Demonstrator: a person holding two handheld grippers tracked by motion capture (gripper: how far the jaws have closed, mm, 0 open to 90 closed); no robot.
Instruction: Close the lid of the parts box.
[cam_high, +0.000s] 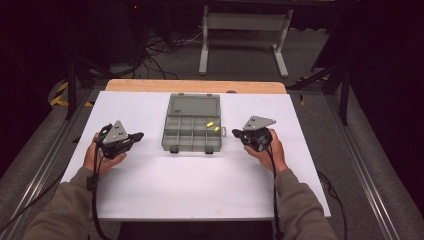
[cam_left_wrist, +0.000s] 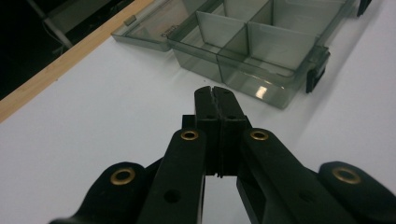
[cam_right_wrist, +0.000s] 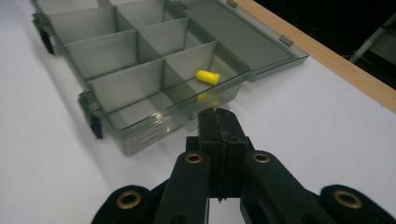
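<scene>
Centrally placed in the high view: grey compartment box (cam_high: 192, 129), lid open and lying flat toward the top of the frame, on white table sheet (cam_high: 190, 185). Two yellow earplugs (cam_high: 213, 125) in right-hand compartments. Left gripper (cam_high: 136, 136) at frame left, beside the box, jaws fully closed, empty. Right gripper (cam_high: 237, 133) at frame right, just beside the box's right edge, jaws pressed together, holding nothing.

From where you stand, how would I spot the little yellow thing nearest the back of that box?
Find the white table top, then the grey see-through compartment box lying open at its middle. In the box's right-hand column sit two yellow plugs; the one you want lies in the compartment nearer the flipped-back lid, behind its twin.
</scene>
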